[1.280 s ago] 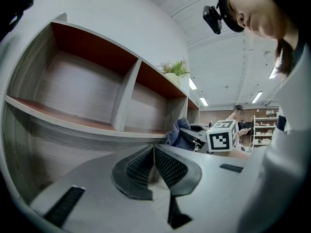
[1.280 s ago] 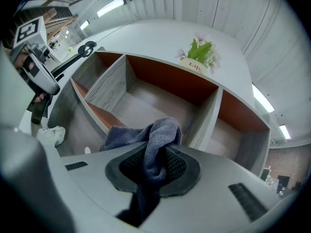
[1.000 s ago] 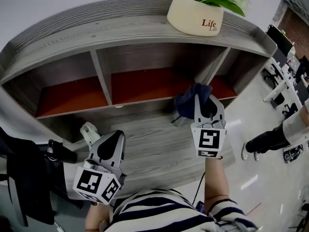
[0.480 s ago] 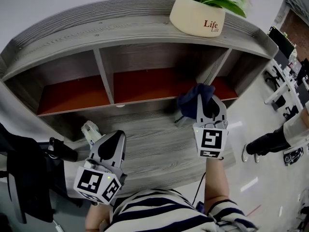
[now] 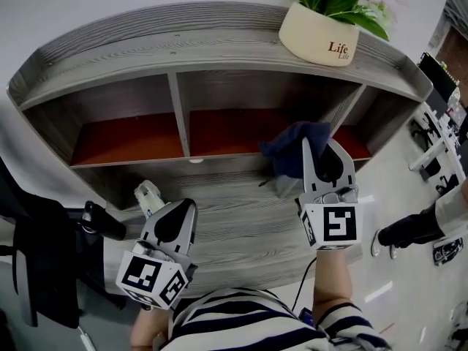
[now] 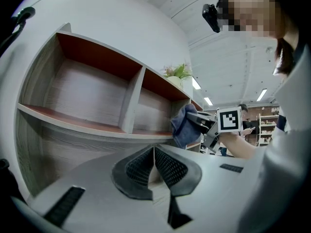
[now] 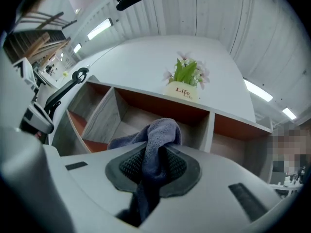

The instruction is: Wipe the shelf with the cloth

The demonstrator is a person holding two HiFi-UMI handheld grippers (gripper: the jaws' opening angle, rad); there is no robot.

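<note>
Cloth (image 5: 295, 143), dark blue and bunched, is pinched between the jaws of the right hand-held gripper (image 5: 320, 154). In the right gripper view the jaws are closed down on it, with a fold rising above them and a tail hanging out of sight below. The cloth is held at the right end of the middle compartment of the shelf (image 5: 183, 42), a grey wood unit with reddish-brown boards, in front of the upright divider. Whether it touches the board cannot be made out, because the cloth and gripper cover that spot.

The left hand-held gripper (image 5: 178, 221) hangs lower and well to the left, over the grey wood surface (image 5: 241, 218) below the compartments. Its jaws are pressed together with nothing between them.

A cream flower pot (image 5: 319, 34) stands on the shelf top towards the right, its plant cut off by the frame. A small white object (image 5: 150, 196) just beside the left gripper is too unclear to name. At the right edge, a person's leg (image 5: 409, 225) is partly cut off.
</note>
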